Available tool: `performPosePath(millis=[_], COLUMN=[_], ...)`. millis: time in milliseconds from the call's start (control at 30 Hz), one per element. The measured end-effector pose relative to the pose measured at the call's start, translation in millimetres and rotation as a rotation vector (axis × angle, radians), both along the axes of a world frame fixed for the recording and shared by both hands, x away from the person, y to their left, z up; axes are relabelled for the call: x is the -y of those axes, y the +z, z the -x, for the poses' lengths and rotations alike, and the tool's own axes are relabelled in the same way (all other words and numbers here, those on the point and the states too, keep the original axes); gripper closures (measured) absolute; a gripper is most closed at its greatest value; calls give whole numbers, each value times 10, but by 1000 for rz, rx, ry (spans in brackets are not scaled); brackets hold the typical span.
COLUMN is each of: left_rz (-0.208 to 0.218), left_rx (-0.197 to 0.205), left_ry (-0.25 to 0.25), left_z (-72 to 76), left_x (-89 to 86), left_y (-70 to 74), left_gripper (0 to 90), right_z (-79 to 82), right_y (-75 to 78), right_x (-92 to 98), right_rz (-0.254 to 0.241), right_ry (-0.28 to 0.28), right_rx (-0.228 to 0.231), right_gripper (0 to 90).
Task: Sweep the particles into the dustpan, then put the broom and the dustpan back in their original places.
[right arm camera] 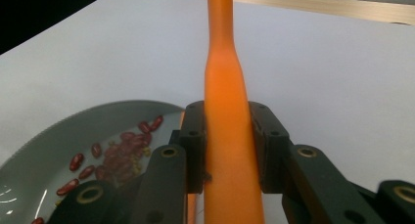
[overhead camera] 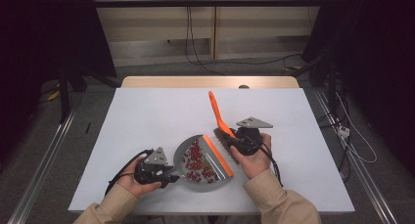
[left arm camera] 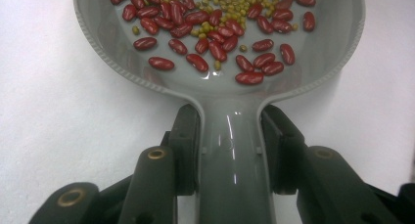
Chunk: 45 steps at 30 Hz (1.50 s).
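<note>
A grey dustpan (overhead camera: 183,153) with an orange lip (overhead camera: 218,156) lies on the white table (overhead camera: 147,116), holding several red beans (overhead camera: 195,160) and small green ones. In the left gripper view its bowl (left arm camera: 337,53) is ahead and its handle (left arm camera: 230,150) runs between the jaws. My left gripper (overhead camera: 171,177) (left arm camera: 230,153) is shut on that handle. An orange brush (overhead camera: 218,117) stands just right of the dustpan, bristles down, handle slanting up and away. My right gripper (overhead camera: 234,140) (right arm camera: 227,148) is shut on the brush handle (right arm camera: 225,97); the dustpan (right arm camera: 49,141) shows at lower left there.
A wooden strip (overhead camera: 210,82) borders the table's far edge. Beyond it are cables (overhead camera: 195,53) on the floor and a wall panel. Metal rails (overhead camera: 44,155) run along both sides of the table.
</note>
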<state>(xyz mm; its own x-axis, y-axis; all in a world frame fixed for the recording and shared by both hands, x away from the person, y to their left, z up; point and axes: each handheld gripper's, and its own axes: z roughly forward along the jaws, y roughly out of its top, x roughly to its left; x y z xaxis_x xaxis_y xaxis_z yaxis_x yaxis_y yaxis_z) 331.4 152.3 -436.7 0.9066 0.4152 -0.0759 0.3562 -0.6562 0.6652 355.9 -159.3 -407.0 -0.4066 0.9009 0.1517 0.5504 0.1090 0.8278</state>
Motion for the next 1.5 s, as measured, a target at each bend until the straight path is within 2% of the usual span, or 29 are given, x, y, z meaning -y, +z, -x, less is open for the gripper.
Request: performPosePath(millis=[67,100,133,233,267,300,333,400,433,467,567,933,967,1000,1067,1267,1333,1500], left_rz=[28,28,58,78,112,112,124,139,139,146,160,154,154,144,149,143,149,132], left_rx=[13,13,24,39,45,45,62,64,64,73,75,86,86,95,89,103,98,98], left_ry=[-3,-3,12,31,49,49,73,108,108,143,165,290,290,313,339,392,417,468], left_z=[-1,-1,-1,-2,-20,-20,-45,-69,-69,-87,-120,-241,-241,-271,-297,-360,-378,-428], left_x=[-25,-25,-48,-64,-88,-88,-121,-151,-151,-180,-227,-330,-330,-354,-375,-433,-443,-473], left_y=[-18,-18,-20,-2,20,20,42,57,57,69,87,95,95,89,79,66,56,28], left_gripper=[632,632,632,632,632,632,631,631,631,630,631,630,630,630,630,630,630,630], right_z=[3,5,7,10,13,13,15,15,16,14,9,-7,-7,-8,-10,-16,-17,-17], right_y=[0,-1,1,12,18,18,26,29,28,23,13,-14,-16,-20,-24,-24,-24,-32], right_x=[76,111,145,227,248,248,289,323,334,341,355,424,439,457,490,616,651,742], right_rz=[-1,-1,-1,-1,-1,-1,-5,-13,-15,-8,-3,12,13,11,11,9,15,18], right_ry=[-11,-15,-20,-25,-26,-26,-30,-31,-32,-32,-33,-39,-42,-44,-52,-78,-87,-106], right_rx=[0,2,2,9,11,11,16,19,17,19,20,17,18,19,16,16,15,14], right_gripper=[711,711,711,711,711,711,711,711,711,711,711,711,711,711,711,711,711,711])
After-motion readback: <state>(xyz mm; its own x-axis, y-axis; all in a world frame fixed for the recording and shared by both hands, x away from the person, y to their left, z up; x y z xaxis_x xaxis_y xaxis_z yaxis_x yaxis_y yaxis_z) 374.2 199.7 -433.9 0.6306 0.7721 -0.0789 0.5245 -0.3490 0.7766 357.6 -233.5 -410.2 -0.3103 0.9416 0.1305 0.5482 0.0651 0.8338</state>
